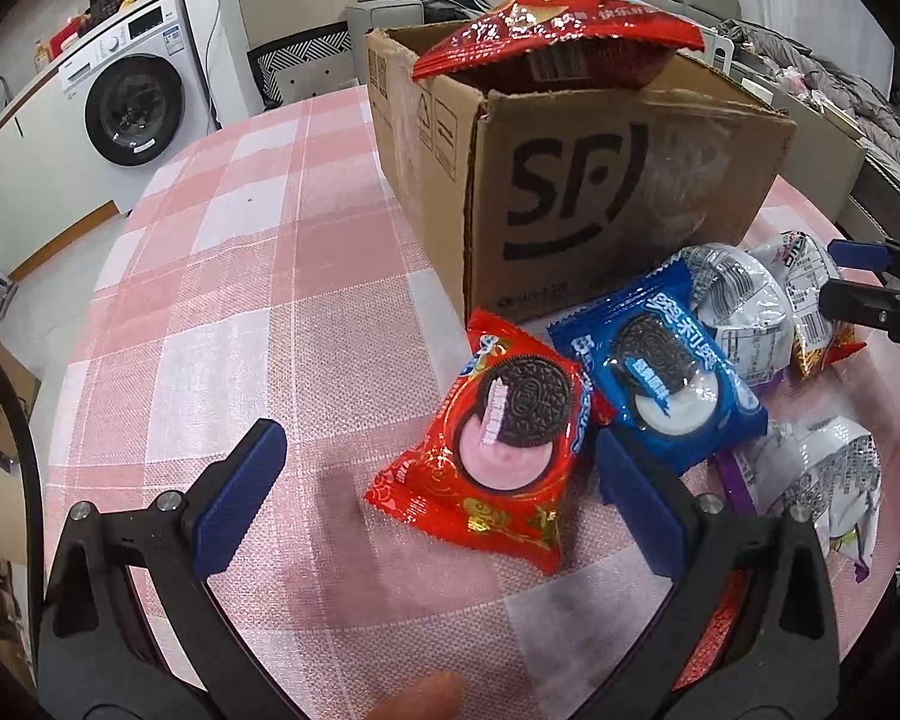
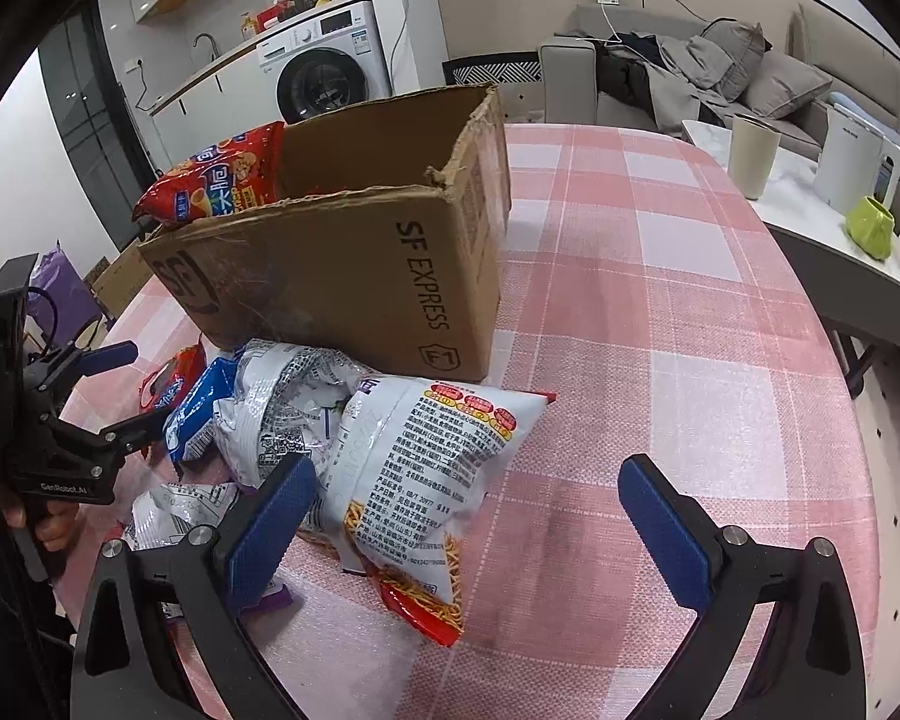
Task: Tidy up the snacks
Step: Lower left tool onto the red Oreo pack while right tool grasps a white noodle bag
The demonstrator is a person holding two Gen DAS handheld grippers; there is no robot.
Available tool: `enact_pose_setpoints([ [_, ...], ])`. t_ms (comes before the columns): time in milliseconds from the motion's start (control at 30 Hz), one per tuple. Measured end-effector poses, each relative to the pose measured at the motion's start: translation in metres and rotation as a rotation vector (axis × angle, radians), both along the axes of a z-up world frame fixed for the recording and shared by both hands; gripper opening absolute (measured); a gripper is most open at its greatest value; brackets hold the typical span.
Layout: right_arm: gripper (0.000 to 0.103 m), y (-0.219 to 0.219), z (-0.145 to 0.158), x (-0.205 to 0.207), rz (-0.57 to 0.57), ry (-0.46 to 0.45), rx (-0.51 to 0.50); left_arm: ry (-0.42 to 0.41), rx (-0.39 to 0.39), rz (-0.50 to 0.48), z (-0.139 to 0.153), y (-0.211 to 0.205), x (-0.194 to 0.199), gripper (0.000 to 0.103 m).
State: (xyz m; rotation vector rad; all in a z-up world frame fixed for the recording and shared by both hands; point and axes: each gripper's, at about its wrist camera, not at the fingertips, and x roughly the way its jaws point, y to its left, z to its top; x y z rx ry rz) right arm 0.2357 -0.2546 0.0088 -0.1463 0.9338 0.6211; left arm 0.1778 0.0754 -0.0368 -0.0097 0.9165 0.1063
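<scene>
Left wrist view: the left gripper (image 1: 438, 474) has fingers apart around a red cookie packet (image 1: 498, 450) on the counter (image 1: 222, 276), beside a cardboard box (image 1: 570, 180); the right gripper (image 2: 468, 510), fingers apart, hovers over a noodle bag (image 2: 426, 480)

A home's open living area is showing here: a washing machine (image 2: 324, 69) is sitting under a counter with a tap, a grey sofa (image 2: 708, 69) is carrying heaped clothes, and a pink checked cloth is covering the dining surface (image 2: 660, 312) beside a kettle (image 2: 855, 165).
</scene>
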Motion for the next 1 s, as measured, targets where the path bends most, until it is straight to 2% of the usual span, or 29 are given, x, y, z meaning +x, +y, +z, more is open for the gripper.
enact_pose_setpoints([
  [500,0.102,0.011,-0.017,0.004,0.001,0.041,-0.013,0.03,-0.003,0.026,-0.014,0.007,0.009,0.102],
  [733,0.102,-0.001,-0.009,0.003,0.016,-0.013,-0.067,0.035,-0.008,0.029,-0.016,0.01,0.012,0.102],
  [1000,0.102,0.005,-0.018,0.006,0.022,0.014,-0.051,0.036,-0.018,0.032,-0.018,0.011,0.011,0.103],
])
